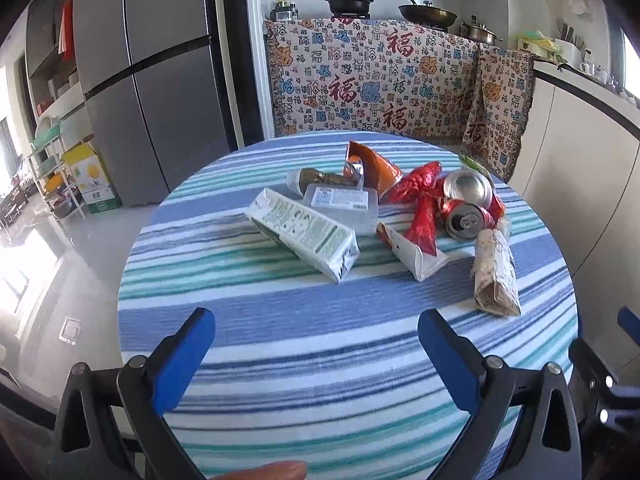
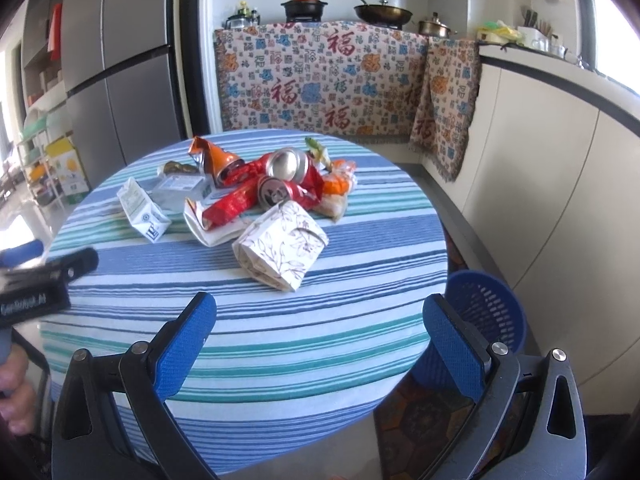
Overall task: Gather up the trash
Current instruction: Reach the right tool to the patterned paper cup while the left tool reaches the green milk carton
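Observation:
A pile of trash lies on the round striped table (image 1: 320, 340) (image 2: 280, 340): a green-white carton (image 1: 304, 236) (image 2: 142, 210), a clear plastic tub (image 1: 344, 204), crushed red cans (image 1: 466, 216) (image 2: 280, 192), red wrappers (image 1: 420, 216) (image 2: 232, 204), an orange bag (image 1: 372, 168) (image 2: 214, 158) and a floral paper box (image 1: 494, 276) (image 2: 282, 250). My left gripper (image 1: 316, 328) is open and empty, short of the carton. My right gripper (image 2: 320, 312) is open and empty, short of the floral box. A blue mesh bin (image 2: 486, 312) stands on the floor right of the table.
A grey fridge (image 1: 152, 80) stands at back left. A patterned cloth (image 1: 380, 80) covers the stove counter behind the table. White cabinets (image 2: 560, 200) run along the right. The left gripper's body (image 2: 36, 280) shows at the left in the right wrist view.

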Motion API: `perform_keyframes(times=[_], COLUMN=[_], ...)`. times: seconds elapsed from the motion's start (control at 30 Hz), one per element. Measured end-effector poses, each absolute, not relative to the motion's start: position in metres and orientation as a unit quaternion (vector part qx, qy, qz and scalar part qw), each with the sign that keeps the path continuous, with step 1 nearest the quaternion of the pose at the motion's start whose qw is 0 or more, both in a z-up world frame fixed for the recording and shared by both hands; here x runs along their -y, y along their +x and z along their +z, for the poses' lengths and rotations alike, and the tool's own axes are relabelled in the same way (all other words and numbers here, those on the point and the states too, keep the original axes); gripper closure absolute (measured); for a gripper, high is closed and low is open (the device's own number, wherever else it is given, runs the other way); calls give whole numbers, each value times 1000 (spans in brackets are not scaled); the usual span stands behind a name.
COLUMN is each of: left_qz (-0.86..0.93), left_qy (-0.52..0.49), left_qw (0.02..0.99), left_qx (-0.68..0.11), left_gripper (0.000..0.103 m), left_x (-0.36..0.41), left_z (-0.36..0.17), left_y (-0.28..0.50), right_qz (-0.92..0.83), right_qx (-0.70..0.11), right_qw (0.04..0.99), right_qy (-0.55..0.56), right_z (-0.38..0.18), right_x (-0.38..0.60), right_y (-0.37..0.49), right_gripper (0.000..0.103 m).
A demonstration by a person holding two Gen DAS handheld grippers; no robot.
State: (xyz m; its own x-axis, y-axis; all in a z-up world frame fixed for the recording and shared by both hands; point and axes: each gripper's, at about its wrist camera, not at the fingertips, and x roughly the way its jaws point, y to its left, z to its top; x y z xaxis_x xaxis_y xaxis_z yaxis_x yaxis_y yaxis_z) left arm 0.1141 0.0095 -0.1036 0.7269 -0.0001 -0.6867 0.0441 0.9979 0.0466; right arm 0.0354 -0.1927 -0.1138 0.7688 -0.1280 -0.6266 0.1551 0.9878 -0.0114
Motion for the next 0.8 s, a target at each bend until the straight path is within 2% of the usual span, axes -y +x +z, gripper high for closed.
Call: perform_keyframes(times=[0.17, 0.37, 0.8], left_qz=[6, 43, 51], left_qy=[16, 7, -44], left_qw=[933, 917, 900], left_qx=[-358, -397, -431], left_gripper=[0, 0, 0], left_x=[-6, -14, -97], left_z=[-98, -131, -146], left_y=[172, 229, 190], right_qz=[-70, -69, -68], right_qx=[-337, -341, -358], right_qw=[939, 937, 931], right_qy=[21, 17, 32], right_z=[-119, -123, -134], right_x=[194, 195, 200], right_y=[41, 44, 66], right_gripper=[0, 0, 0])
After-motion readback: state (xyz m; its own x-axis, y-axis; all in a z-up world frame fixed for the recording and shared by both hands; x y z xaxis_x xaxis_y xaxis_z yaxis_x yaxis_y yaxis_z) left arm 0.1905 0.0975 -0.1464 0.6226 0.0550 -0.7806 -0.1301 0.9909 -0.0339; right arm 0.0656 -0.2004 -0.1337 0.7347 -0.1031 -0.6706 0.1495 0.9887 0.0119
